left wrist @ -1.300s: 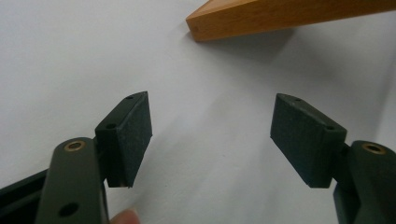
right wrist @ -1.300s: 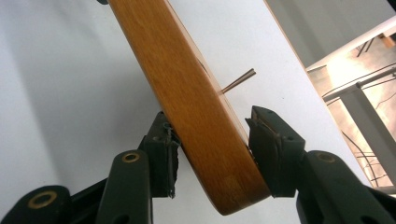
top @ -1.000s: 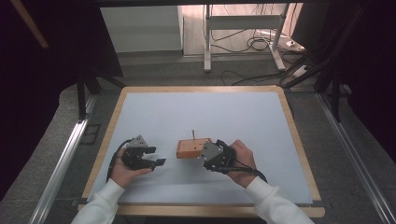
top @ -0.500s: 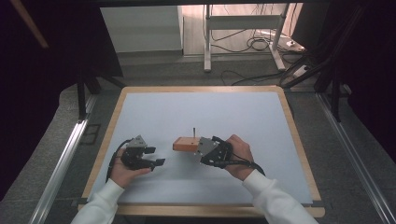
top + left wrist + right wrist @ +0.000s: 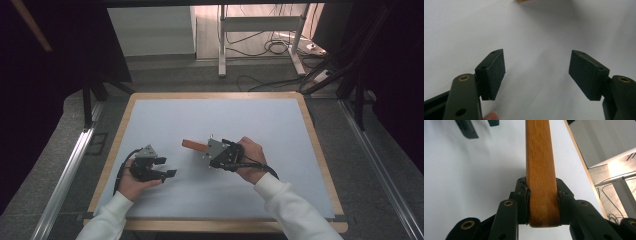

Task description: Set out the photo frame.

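A brown wooden block (image 5: 192, 145) sticks out leftward from my right gripper (image 5: 206, 149), near the middle of the white table top (image 5: 210, 115). In the right gripper view the block (image 5: 540, 165) runs straight up between the two pads (image 5: 522, 202), which press on both its sides. The right gripper (image 5: 542, 205) has just been closing, and it is shut on the block. My left gripper (image 5: 166, 167) rests to the left, nearer the front edge, and is open. Its pads (image 5: 495, 72) stand wide apart over bare white surface, around the gripper's midpoint (image 5: 537, 75).
A wooden rim (image 5: 320, 150) frames the table. Metal rails (image 5: 65, 175) run along both sides on the grey floor. Beyond the far edge stand white stand legs (image 5: 222, 45) with loose cables (image 5: 270, 47).
The right hand has closed on the block and carried it slightly up and away from the front edge, and the block now points left. The left hand has stayed put.
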`<state>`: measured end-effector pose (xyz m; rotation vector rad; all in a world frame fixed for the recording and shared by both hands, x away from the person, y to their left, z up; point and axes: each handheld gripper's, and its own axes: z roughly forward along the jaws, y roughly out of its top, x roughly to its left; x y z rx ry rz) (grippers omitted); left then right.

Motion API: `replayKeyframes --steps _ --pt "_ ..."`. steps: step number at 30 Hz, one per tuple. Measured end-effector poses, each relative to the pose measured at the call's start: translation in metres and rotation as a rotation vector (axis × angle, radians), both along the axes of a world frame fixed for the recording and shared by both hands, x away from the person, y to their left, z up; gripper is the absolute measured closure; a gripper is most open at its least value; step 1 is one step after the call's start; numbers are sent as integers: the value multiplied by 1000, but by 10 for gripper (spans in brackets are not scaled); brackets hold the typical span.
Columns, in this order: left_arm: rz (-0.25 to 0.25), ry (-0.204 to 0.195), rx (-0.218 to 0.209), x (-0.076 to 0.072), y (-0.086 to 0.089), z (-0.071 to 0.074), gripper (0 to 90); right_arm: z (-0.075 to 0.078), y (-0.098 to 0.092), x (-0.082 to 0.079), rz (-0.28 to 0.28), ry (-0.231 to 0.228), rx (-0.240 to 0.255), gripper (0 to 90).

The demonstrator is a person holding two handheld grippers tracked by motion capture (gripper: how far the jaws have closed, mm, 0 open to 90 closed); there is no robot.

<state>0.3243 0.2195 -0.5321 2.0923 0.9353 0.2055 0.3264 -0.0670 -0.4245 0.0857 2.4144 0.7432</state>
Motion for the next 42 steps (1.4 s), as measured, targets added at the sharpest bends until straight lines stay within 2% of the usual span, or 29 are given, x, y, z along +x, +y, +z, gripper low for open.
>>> replayKeyframes --steps 6,11,18,26,34,40,42 --pt "2 1 -1 0 0 0 291 6 1 8 0 20 20 696" --pt "8 -1 -7 0 0 0 291 12 -2 8 3 39 48 696" --pt "4 1 2 1 0 0 291 20 -8 -4 28 70 75 695" --pt "6 1 0 1 0 -1 291 25 -12 -19 63 84 94 695" --pt "7 2 -2 1 -1 -1 291 32 -15 -35 121 130 138 694" --pt "6 2 -2 1 -1 -1 292 28 -19 -28 120 175 155 692" --pt "4 2 1 1 -1 -1 292 28 -22 -23 108 167 158 687"
